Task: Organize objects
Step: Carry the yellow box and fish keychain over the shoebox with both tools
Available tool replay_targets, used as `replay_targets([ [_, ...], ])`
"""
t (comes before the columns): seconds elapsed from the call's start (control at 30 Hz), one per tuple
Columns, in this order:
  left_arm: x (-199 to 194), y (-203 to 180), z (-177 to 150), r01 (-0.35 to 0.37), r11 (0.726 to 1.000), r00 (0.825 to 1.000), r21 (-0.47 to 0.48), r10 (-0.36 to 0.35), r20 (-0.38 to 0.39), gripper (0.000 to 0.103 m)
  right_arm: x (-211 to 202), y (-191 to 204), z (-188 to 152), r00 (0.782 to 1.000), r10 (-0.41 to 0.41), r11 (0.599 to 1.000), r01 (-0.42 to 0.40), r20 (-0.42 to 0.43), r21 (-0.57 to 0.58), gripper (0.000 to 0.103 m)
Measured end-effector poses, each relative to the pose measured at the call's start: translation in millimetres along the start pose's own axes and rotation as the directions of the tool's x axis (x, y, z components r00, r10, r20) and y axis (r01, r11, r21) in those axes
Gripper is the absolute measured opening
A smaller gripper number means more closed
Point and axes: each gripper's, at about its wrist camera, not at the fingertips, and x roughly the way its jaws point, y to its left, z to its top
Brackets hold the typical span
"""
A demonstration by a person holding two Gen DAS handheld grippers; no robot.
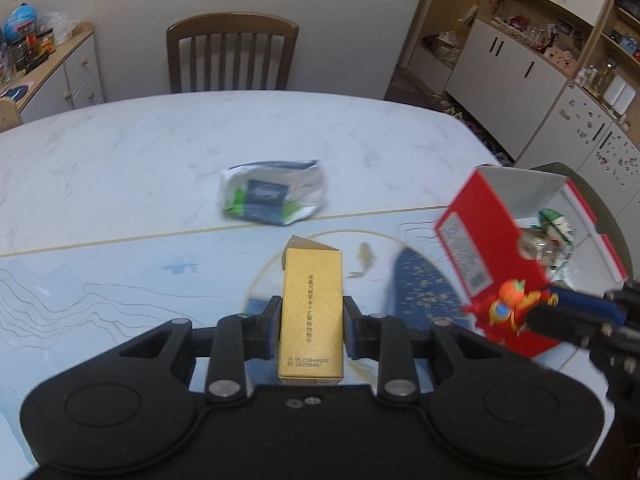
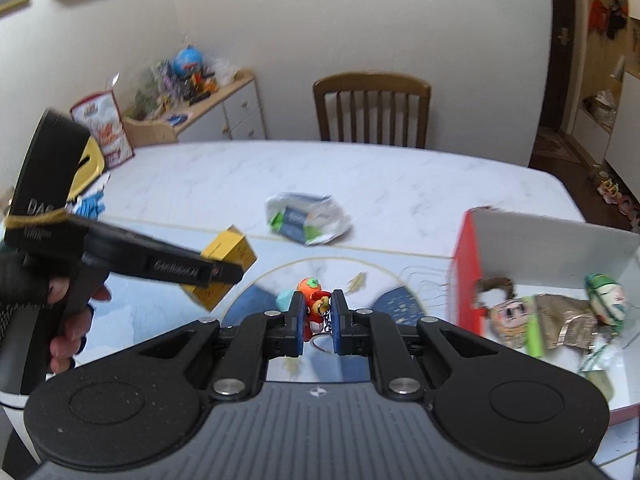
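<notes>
Both jaws clamped: my left gripper (image 1: 311,330) pinches the gold box (image 1: 311,312) across its long sides, my right gripper (image 2: 316,322) is shut on the toy (image 2: 314,300) (orange head, red body, small chain hanging). Both held above the table (image 1: 120,152), near the red box (image 2: 464,280), which sits to my right and already has a few toys inside. Pouch (image 1: 274,196) lies alone further back. Step looks like carry-to-box. Next: swing right over the open top, release toy, then gold box.
</notes>
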Motion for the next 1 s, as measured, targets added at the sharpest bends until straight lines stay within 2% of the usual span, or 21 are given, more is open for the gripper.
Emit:
replay_targets([
  [0.43, -14, -95, 15, 0.069, 0.994, 0.996, 0.08, -0.073, 0.044, 0.028, -56, -95, 4, 0.993, -0.077, 0.994, 0.07, 0.092, 0.079, 0.011],
  [0.8, 15, -172, 29, 0.091, 0.987, 0.994, 0.134, -0.099, 0.047, 0.028, -61, -174, -14, 0.986, -0.153, 0.985, 0.146, 0.068, 0.096, 0.011],
  [1.0, 46, -208, 39, 0.085, 0.983, 0.996, 0.164, -0.089, 0.013, 0.028, -51, -211, -27, 0.986, -0.164, 0.98, 0.159, 0.033, 0.123, 0.011],
])
